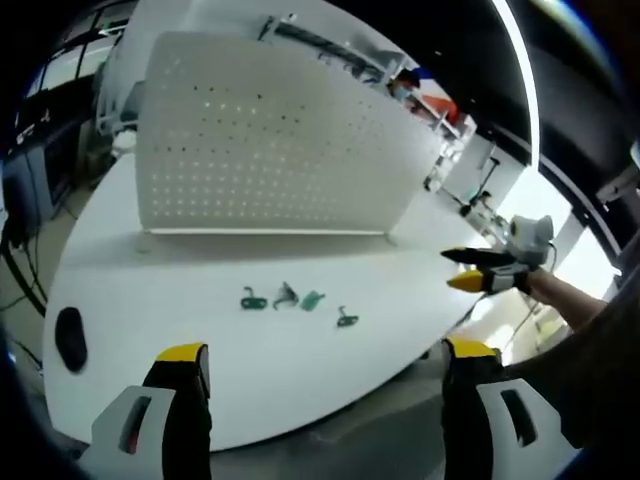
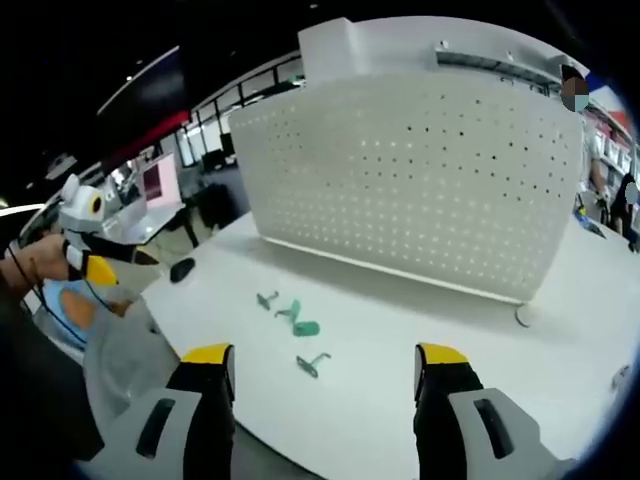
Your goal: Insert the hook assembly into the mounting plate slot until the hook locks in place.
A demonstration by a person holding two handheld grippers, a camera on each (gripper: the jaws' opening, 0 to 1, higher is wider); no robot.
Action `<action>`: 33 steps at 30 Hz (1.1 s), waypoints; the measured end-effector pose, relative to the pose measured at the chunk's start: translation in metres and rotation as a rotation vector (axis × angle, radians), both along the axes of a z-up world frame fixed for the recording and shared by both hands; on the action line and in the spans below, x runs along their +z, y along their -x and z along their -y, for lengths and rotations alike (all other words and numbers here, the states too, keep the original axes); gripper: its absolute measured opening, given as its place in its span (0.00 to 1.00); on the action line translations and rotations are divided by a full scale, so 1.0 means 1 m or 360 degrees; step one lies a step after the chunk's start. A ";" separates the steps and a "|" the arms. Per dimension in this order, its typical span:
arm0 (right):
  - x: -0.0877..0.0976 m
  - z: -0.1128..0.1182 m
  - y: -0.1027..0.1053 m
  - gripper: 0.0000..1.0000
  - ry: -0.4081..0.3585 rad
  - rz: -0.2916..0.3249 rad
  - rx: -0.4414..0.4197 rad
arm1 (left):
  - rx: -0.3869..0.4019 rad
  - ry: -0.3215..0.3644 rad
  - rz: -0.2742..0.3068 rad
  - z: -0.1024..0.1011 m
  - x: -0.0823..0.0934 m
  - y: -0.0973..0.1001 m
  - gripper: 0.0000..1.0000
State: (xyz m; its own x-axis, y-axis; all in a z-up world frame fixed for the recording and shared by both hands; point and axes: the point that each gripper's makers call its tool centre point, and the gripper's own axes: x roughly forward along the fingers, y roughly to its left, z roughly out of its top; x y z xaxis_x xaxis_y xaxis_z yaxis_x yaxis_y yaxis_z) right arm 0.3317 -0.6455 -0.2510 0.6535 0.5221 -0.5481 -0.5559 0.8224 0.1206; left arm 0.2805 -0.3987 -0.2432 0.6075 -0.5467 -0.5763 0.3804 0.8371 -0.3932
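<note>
Left gripper (image 1: 325, 365): jaws wide apart, nothing btwn them, holding nothing; they hang over the near edge of the white table (image 1: 200, 300), not touching it. Right gripper (image 2: 325, 365): same, jaws spread wide, empty, above the near table edge.

In the left gripper view the right gripper (image 1: 480, 270) comes in from the right, held by a hand (image 1: 545, 285) off the table's right edge; its yellow-tipped jaws look only slightly parted from that angle, nothing in them. In the right gripper view the left gripper (image 2: 105, 262) shows at far left in a hand (image 2: 40, 262), also clear of the table.

Hooks: four small pieces lie loose in a short row on the table, mid-way btwn the near edge and the board. Left gripper view: dark green hook (image 1: 253, 300), grey hook (image 1: 286, 295), light green hook (image 1: 313, 299), small dark hook (image 1: 347, 319) a bit nearer and to the right. Too small to tell which is the assembly.

Mounting plate: white perforated pegboard (image 1: 270, 140) standing upright along the far side of the table, well apart from the hooks. None of the hooks is on it.

Black mouse-like object (image 1: 70, 338) near the table's left edge.
</note>
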 end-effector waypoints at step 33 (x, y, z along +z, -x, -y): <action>-0.088 -0.066 0.011 0.41 0.0004 -0.0271 0.0277 | 0.0004 -0.0030 -0.0084 -0.011 -0.015 -0.008 0.98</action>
